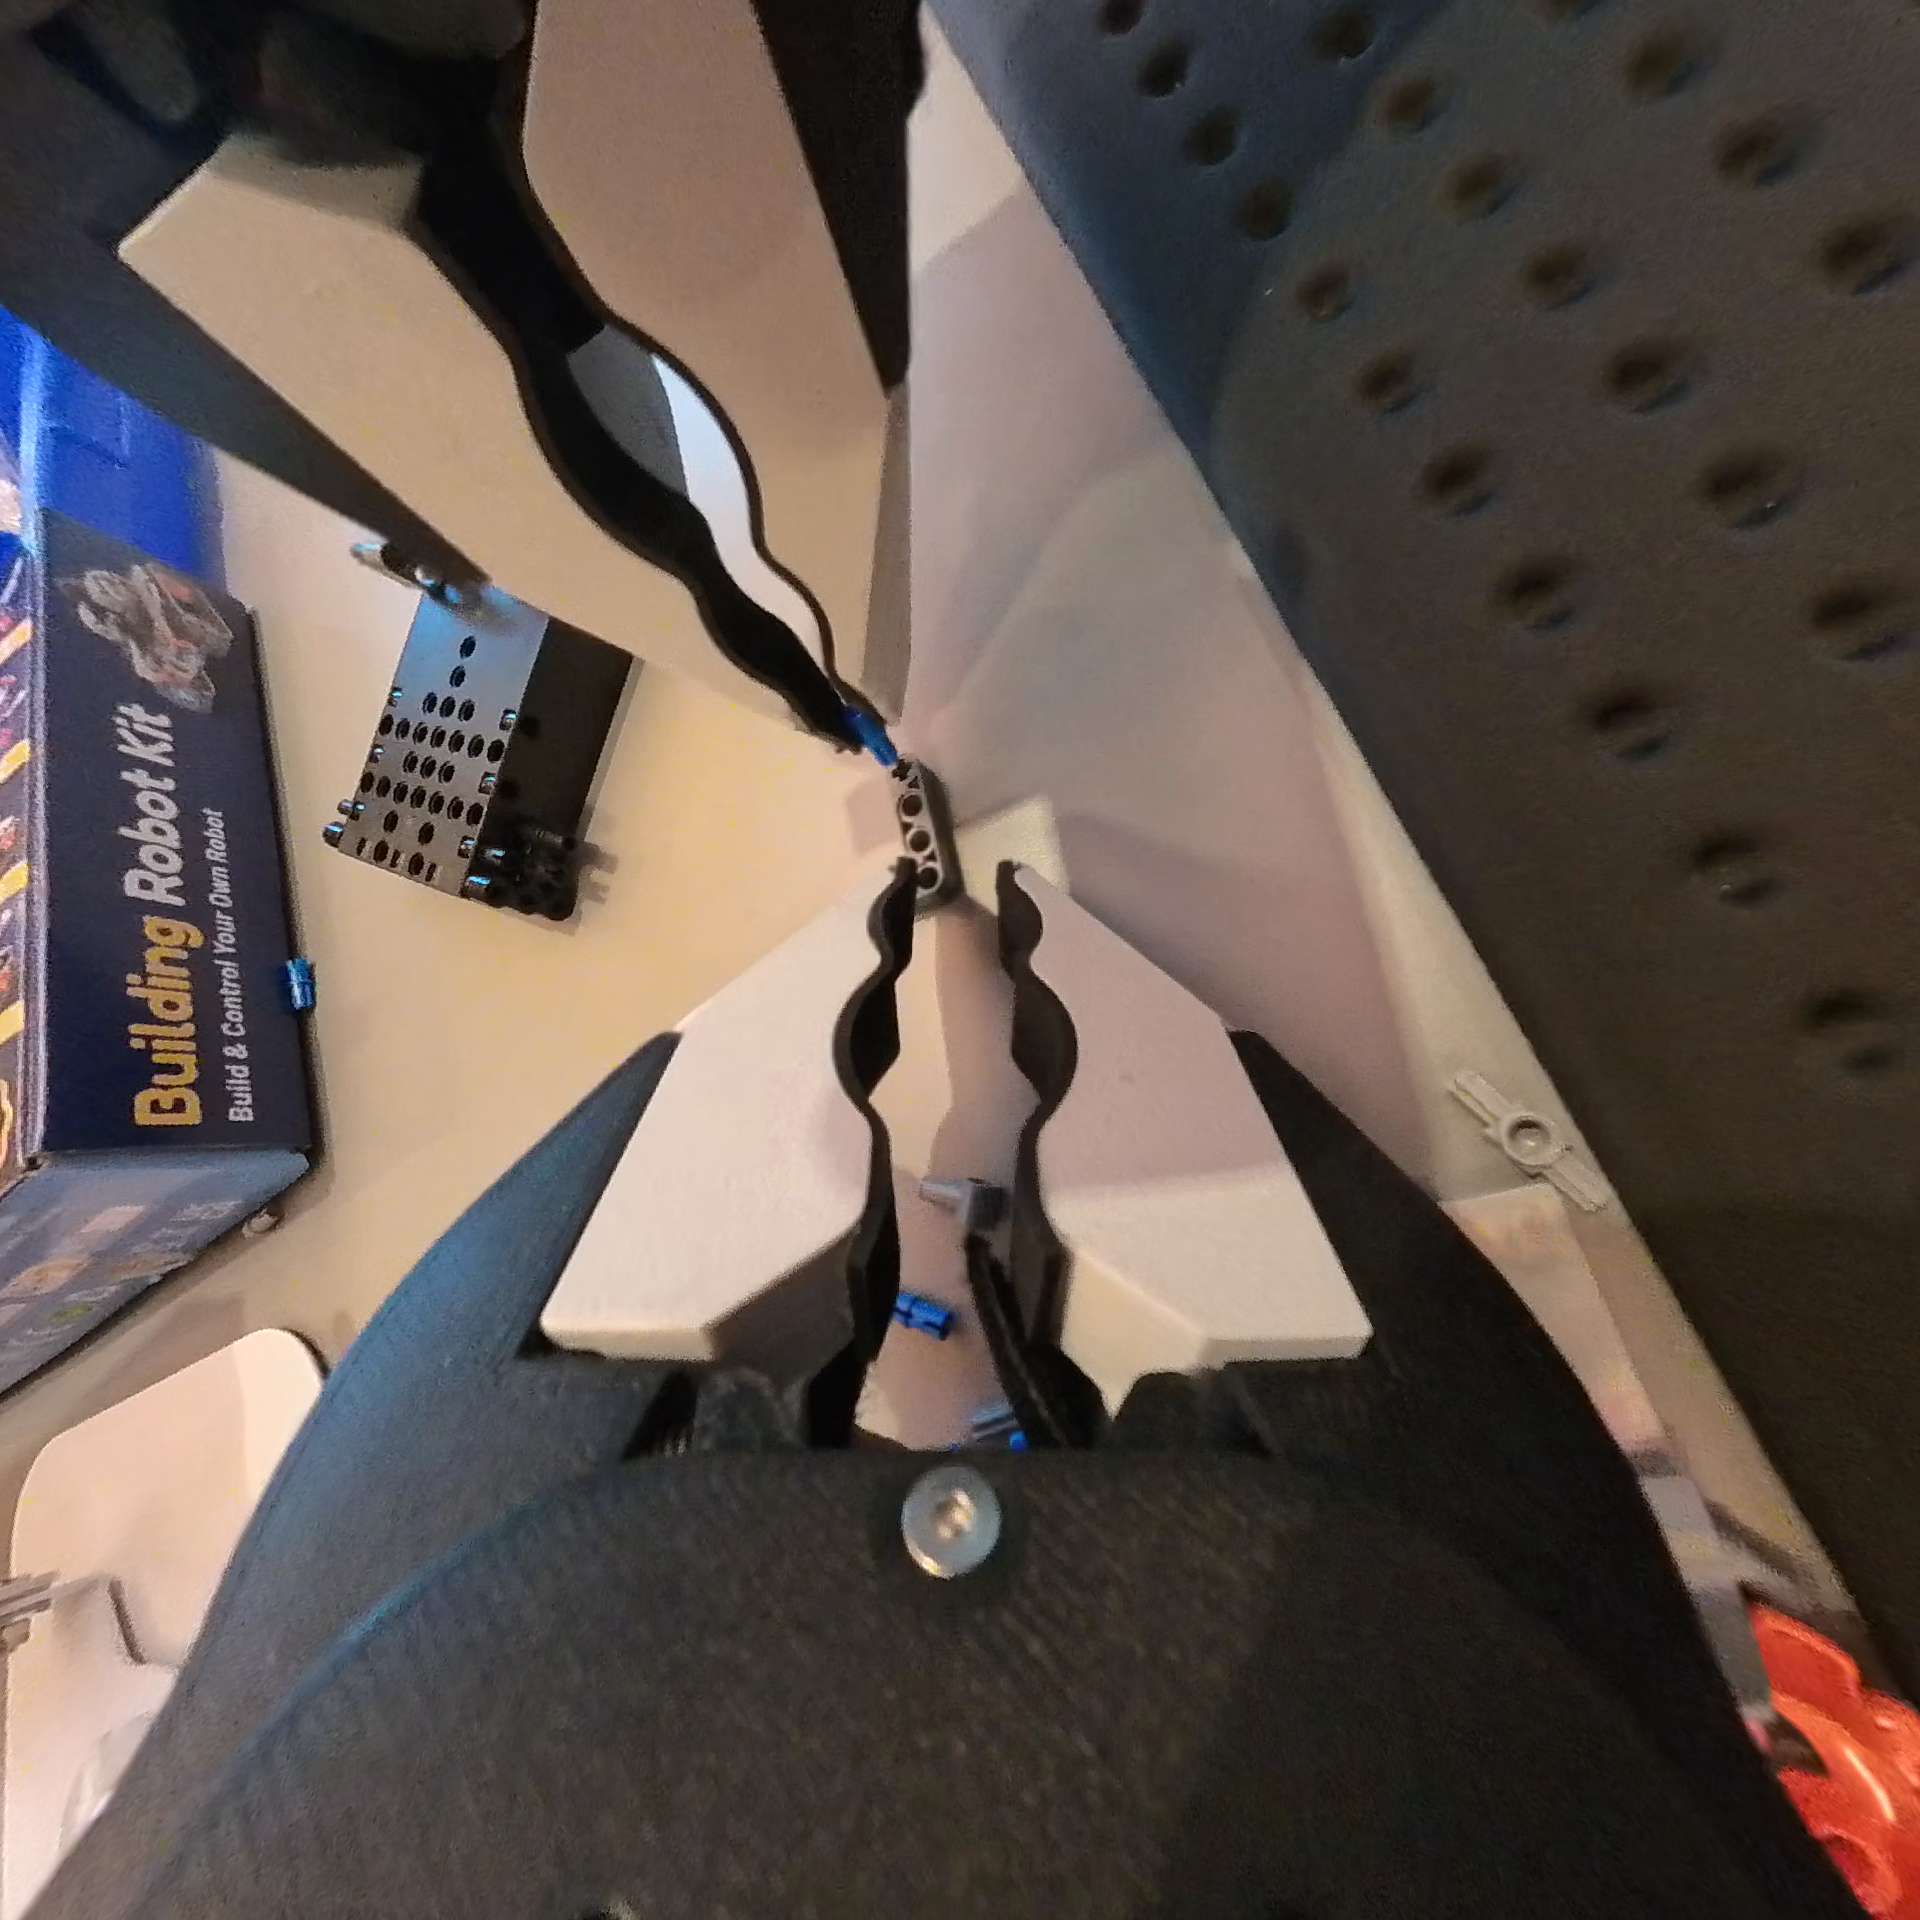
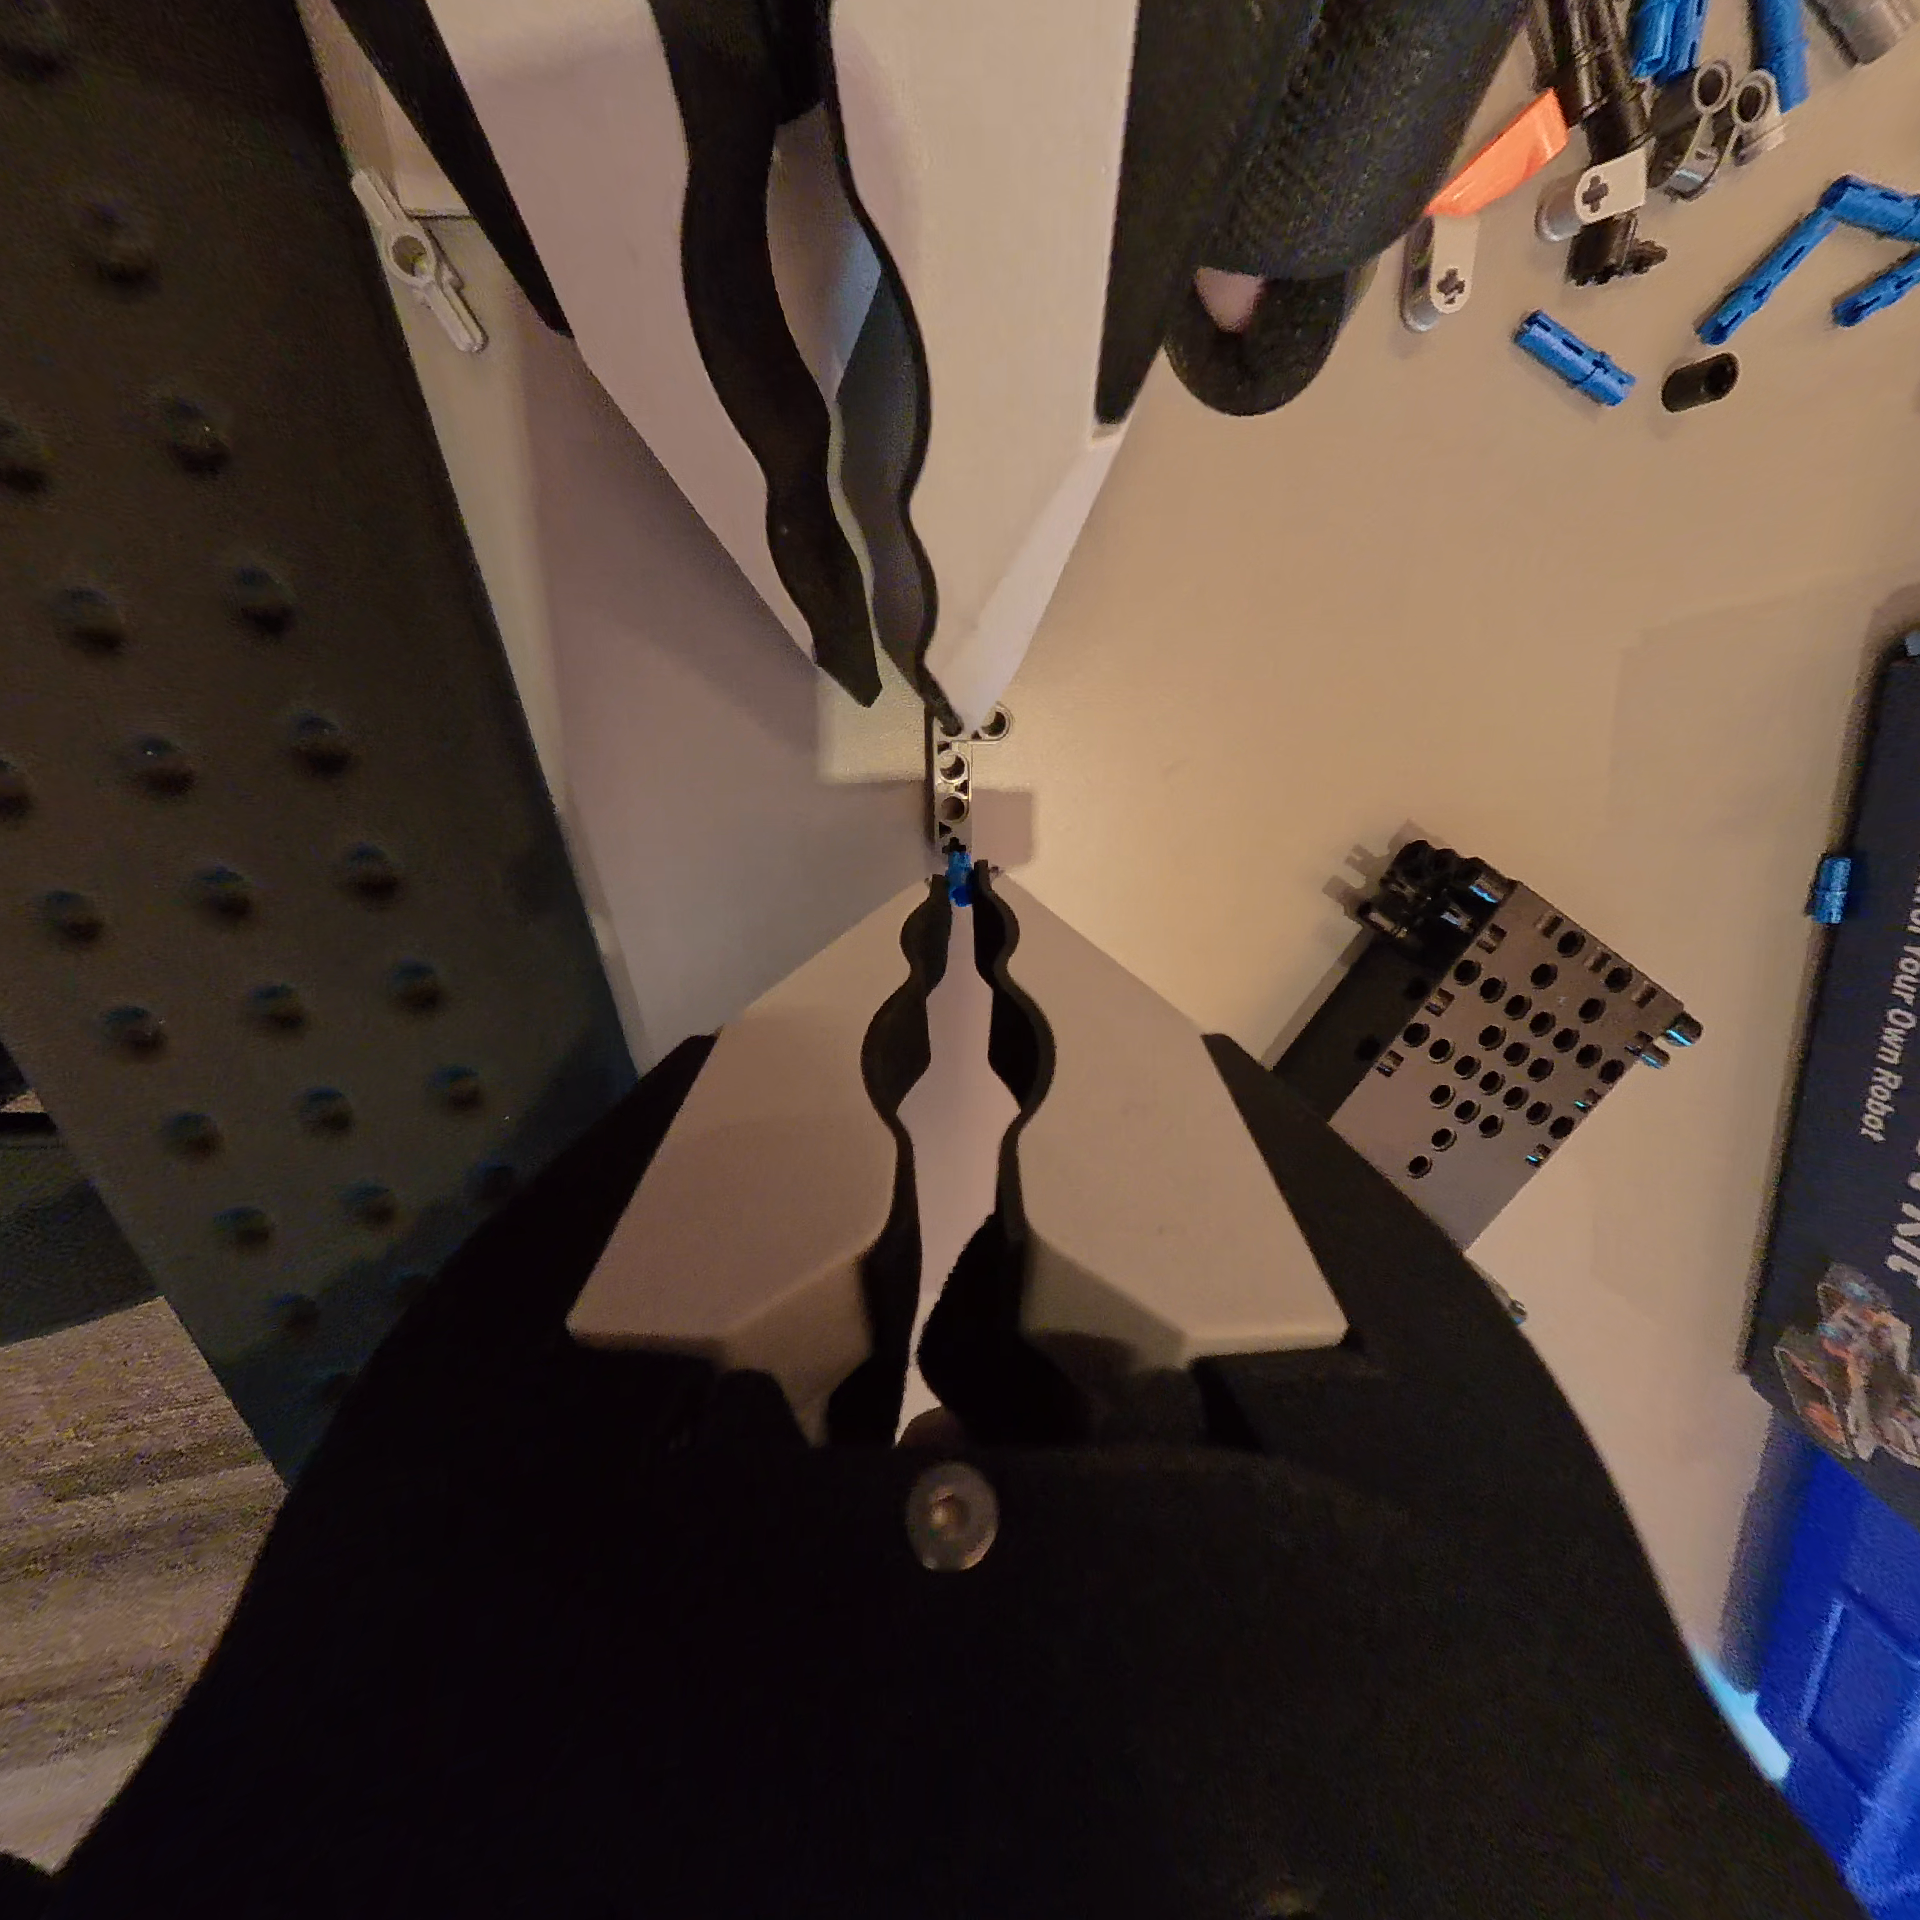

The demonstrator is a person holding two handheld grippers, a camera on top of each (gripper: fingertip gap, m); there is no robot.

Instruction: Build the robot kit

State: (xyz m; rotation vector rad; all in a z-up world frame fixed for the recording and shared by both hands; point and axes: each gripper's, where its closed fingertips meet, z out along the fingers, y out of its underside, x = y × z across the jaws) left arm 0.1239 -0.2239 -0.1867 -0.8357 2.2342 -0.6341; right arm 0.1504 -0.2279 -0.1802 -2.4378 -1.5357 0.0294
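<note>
L gripper: clenching on the lower end of grey beam, tips only; beam is hanging above the table.
R gripper: pinching blue pin at the very tips, pin sticking out fwd.
Pin vs beam: pin tip is sitting just at the beam's far-end hole, nearly in line w/ it; can't tell if it is touching.
Grip, my read: both are holding w/ little purchase, so either part is prob. twisting easily under side load.
Hand: black-gloved hand is gripping the L tool.
Around: holed grey plate assy is lying near, beside the dark blue box; spare blue pin is resting at the box edge.
Also: grey cross-arm piece at the table edge; loose parts pile well apart.
In the way: nothing is standing btw the two grippers; dark perforated panel is crowding one side.
</note>
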